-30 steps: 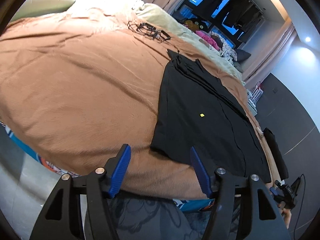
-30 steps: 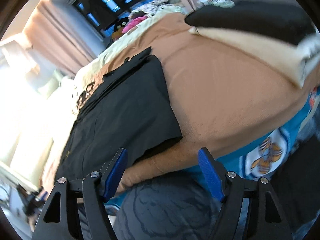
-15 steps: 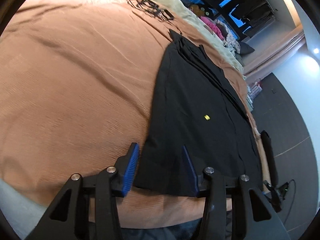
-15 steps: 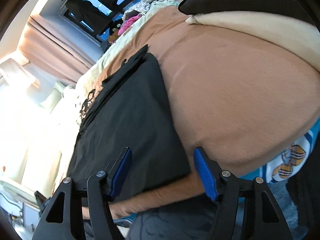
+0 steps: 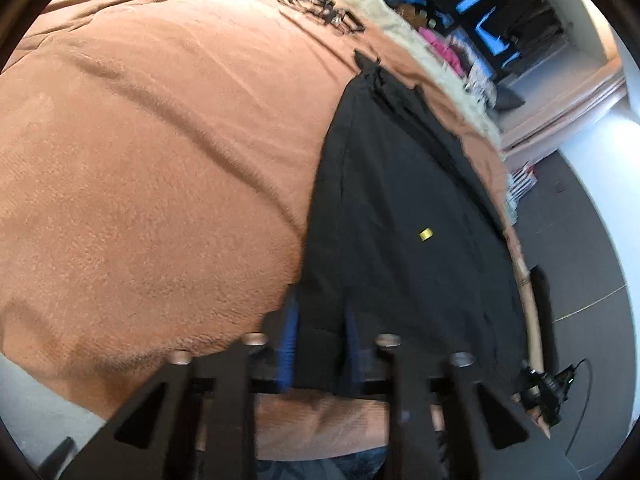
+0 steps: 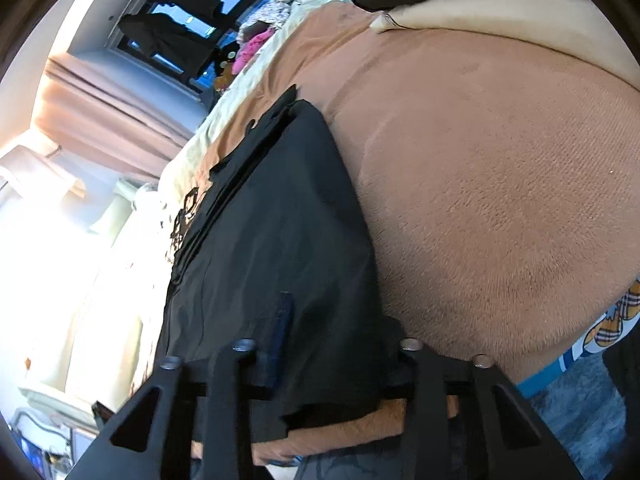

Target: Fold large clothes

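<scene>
On near edge of brown blanket [image 5: 152, 168]: black garment [image 5: 400, 216] lies flat. Left gripper [image 5: 318, 344], right gripper [image 6: 320, 340] just closing, each pinching hem corner. Next: lift together, fold away.

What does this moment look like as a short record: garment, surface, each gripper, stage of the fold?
garment: black garment, partly folded, lying flat, small yellow tag on top
surface: brown blanket covering a bed
left gripper: jaws have just been closing, now pinching the garment's near edge at its left corner
right gripper: jaws have just been closing, now gripping the near edge by the right corner; one pad hidden by cloth
stage: both near corners gripped, edge not yet lifted
background: clothes piled at the bed's far end
</scene>
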Available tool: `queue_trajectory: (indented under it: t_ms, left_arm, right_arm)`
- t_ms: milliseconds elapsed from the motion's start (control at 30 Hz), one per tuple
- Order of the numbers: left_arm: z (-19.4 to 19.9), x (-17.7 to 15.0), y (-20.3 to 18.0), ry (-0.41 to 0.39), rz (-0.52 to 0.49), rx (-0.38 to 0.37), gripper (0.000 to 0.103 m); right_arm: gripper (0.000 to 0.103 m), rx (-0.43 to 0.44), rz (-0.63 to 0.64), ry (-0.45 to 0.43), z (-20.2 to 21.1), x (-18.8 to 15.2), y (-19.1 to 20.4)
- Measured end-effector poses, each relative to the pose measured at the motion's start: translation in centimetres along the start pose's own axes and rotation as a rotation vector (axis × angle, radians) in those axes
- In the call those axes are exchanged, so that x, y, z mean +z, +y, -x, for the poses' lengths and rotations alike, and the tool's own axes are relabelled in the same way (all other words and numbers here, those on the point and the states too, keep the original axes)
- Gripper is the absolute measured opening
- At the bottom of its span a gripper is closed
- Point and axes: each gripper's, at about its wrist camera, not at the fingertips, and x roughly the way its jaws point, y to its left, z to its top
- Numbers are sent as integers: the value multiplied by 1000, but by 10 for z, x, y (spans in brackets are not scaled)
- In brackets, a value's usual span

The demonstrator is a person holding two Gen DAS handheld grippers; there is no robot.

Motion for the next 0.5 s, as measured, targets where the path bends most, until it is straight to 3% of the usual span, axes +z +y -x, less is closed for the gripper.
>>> queue_trajectory:
  t_ms: [133, 500]
  left_arm:
    - [9, 3, -4, -28, -31, 8, 7]
    - [62, 19, -25, -141, -47, -52, 7]
  right_arm:
    - [7, -10, 33, 6, -1, 2, 6]
    - [4, 48, 155, -54, 48, 21, 72]
